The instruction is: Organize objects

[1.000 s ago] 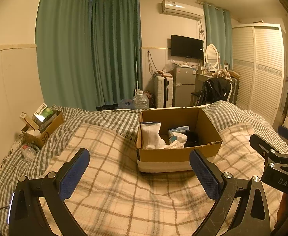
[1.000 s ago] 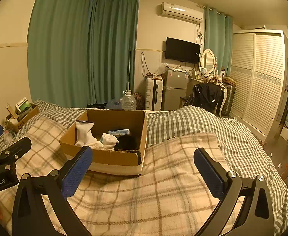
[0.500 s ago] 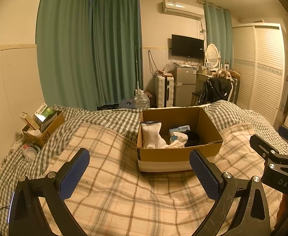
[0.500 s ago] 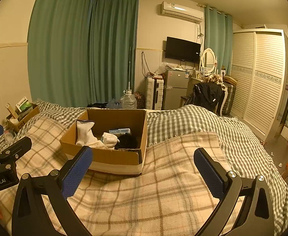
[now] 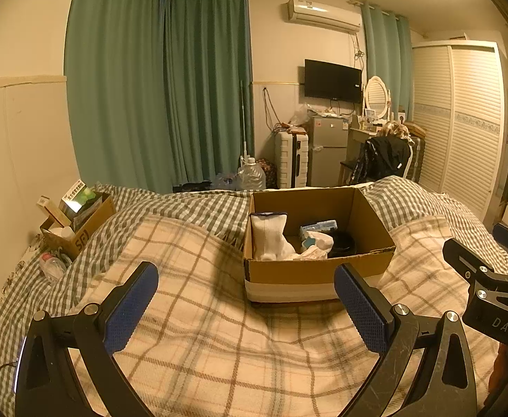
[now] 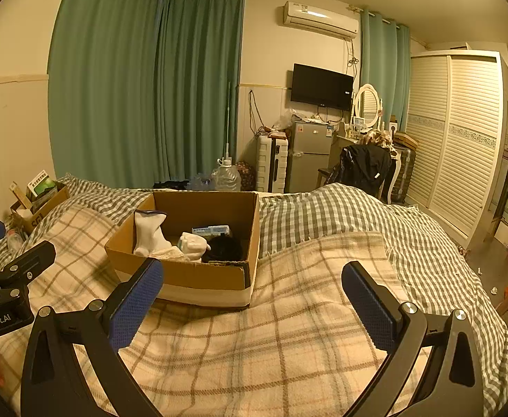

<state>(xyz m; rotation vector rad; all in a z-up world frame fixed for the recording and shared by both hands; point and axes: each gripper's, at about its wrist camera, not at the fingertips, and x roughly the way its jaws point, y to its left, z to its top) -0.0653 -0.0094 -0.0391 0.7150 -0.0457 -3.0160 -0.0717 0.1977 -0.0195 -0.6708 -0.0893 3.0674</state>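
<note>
An open cardboard box (image 5: 318,271) (image 6: 198,278) sits on the plaid blanket in the middle of the bed. Inside it are a white sock (image 5: 269,238) (image 6: 149,234) standing upright at the left, a white crumpled item (image 5: 318,241) (image 6: 193,245), a light blue packet (image 5: 318,225) (image 6: 210,231) and a black object (image 5: 342,245) (image 6: 226,248). My left gripper (image 5: 245,307) is open and empty, a short way in front of the box. My right gripper (image 6: 254,304) is open and empty, in front of the box's right corner. Each gripper shows at the edge of the other's view.
A smaller cardboard box (image 5: 76,222) with packets stands at the bed's left edge by the wall, a plastic bottle (image 5: 52,266) lying beside it. The plaid blanket (image 5: 201,330) covers the near bed, over a green checked sheet (image 6: 340,215). Furniture stands beyond the bed's foot.
</note>
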